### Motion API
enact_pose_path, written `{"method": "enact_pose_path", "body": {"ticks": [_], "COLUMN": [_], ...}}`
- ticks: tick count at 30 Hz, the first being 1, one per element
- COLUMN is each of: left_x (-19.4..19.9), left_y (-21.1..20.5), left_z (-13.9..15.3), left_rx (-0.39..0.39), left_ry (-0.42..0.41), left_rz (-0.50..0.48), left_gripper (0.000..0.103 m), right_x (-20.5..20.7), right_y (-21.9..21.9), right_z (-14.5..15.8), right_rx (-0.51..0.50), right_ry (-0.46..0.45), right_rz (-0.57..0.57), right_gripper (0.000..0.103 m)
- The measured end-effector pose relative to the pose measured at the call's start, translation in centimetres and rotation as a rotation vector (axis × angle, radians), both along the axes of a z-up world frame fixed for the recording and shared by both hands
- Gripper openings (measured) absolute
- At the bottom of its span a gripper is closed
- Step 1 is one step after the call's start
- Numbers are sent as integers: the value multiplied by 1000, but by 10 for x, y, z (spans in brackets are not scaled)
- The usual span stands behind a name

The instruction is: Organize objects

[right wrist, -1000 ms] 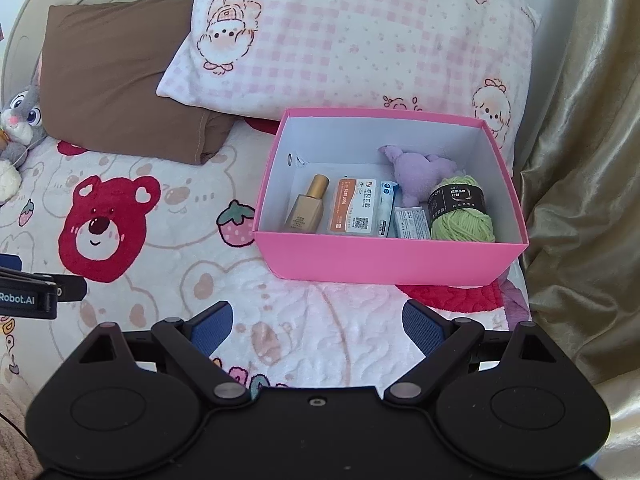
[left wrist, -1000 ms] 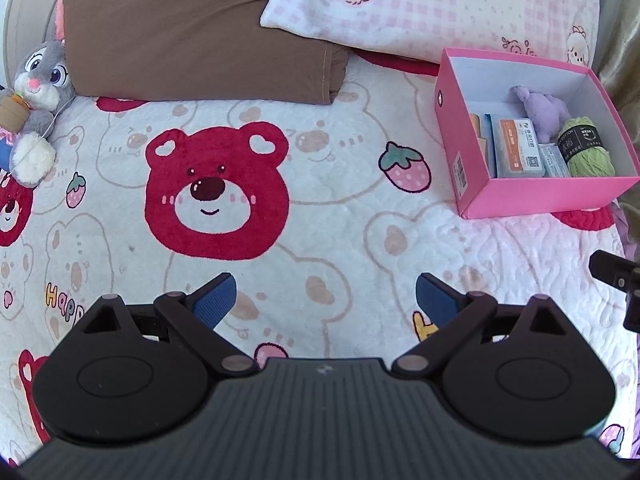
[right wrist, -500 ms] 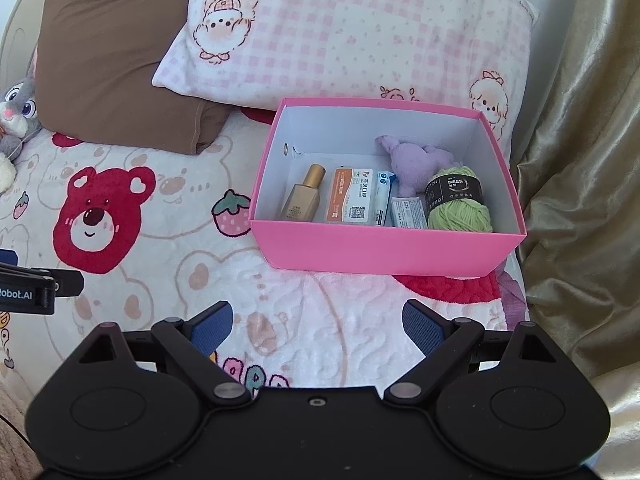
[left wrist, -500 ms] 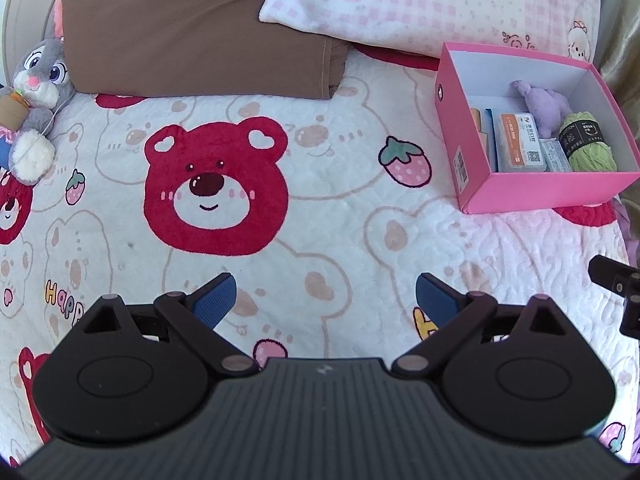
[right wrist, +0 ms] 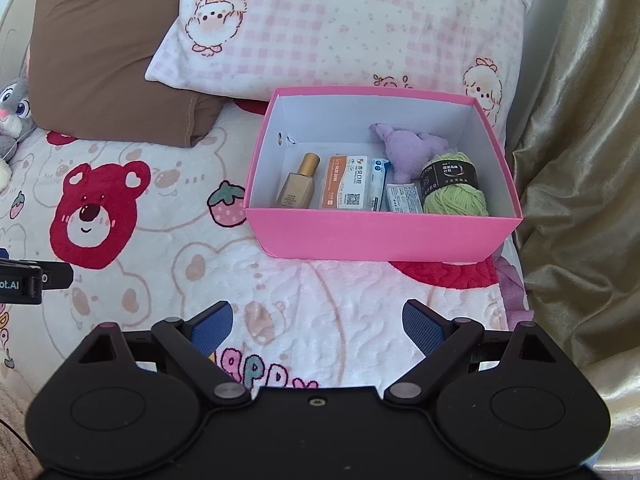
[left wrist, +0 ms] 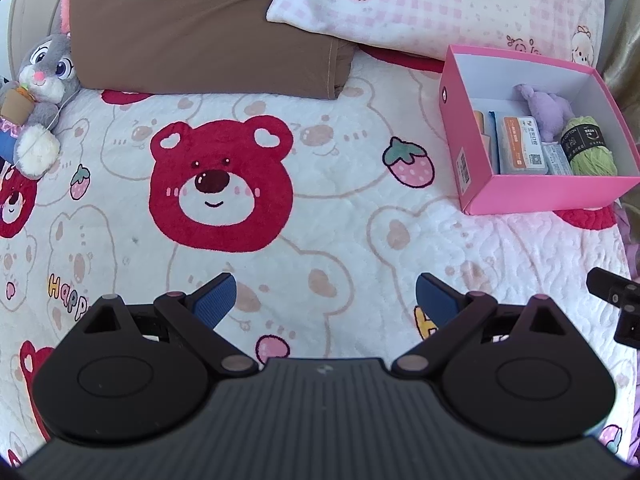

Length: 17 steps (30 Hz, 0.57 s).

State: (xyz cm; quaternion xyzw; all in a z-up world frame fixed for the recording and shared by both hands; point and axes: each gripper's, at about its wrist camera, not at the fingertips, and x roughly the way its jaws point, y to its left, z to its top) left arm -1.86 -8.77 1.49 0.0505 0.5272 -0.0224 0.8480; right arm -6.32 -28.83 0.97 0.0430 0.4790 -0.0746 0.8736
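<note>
Both grippers empty: left gripper [left wrist: 325,296] and right gripper [right wrist: 317,322] jaws spread wide. Pink box [right wrist: 380,236], frame centre, holds foundation bottle [right wrist: 298,186], green yarn ball [right wrist: 454,192]. We judge bottle rigid, slick, breakable: pinch mid-body; yarn soft, light.

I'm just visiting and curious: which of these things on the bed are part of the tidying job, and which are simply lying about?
Part of the job:
pink box
gold bottle
orange packet
purple plush
green yarn

Probably just lying about:
brown pillow
checked pillow
grey bunny toy
gold curtain
</note>
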Motion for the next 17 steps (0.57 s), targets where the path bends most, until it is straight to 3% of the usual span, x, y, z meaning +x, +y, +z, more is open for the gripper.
{"method": "enact_pose_path", "body": {"ticks": [17], "left_x": [-3], "left_y": [-2], "left_z": [4], "left_rx": [11], "left_ry": [1], "left_rz": [0], "left_gripper": [98], "right_x": [-3], "right_y": [-4], "right_z": [5], "right_rx": [-8], "right_ry": [-18], "right_rz": [-5], "right_gripper": [94]}}
